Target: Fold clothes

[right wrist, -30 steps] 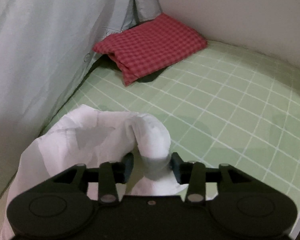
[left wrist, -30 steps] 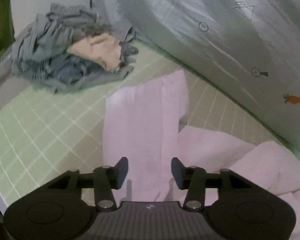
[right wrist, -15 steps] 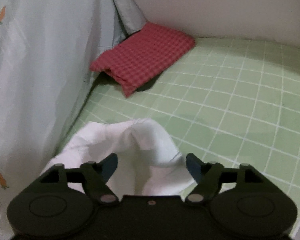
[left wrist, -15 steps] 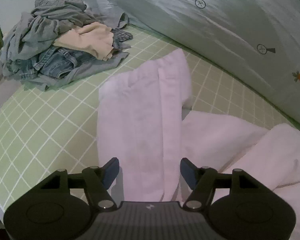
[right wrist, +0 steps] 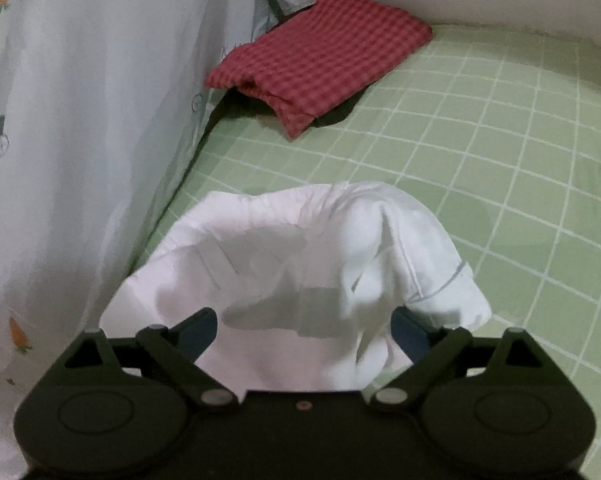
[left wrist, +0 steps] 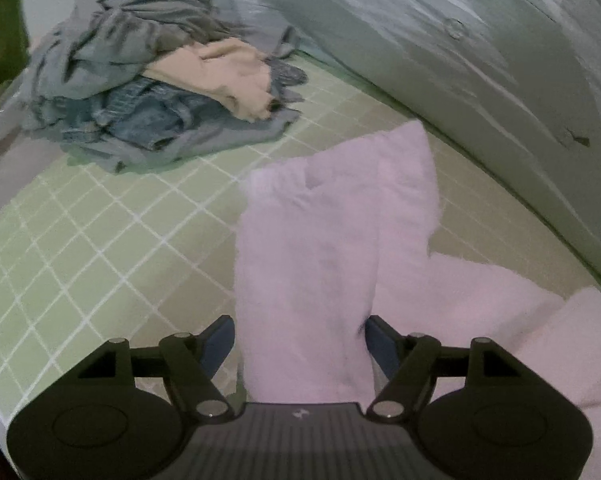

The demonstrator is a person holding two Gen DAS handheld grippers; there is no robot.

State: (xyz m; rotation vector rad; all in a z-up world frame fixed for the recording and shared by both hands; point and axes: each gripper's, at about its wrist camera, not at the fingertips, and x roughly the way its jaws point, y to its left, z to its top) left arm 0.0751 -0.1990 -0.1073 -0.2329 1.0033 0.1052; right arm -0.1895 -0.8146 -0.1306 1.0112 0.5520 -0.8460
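On the green checked bed sheet (left wrist: 100, 240), a soft, light white garment (left wrist: 320, 248) (floppy, best pinched at hems) lies between both opening grippers, left (left wrist: 299, 340) and right (right wrist: 305, 330), neither gripping it.

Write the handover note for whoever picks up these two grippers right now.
Left hand-held gripper: jaws opening, a folded strip of the white garment between them, not pinched.
Right hand-held gripper: jaws opening, bunched end of the same garment lying loose between them.
Garment lies on the green checked sheet, one lengthwise fold in, far end crumpled.
Left: finish this fold, then the unfolded pile. The red checked piece already lies folded.
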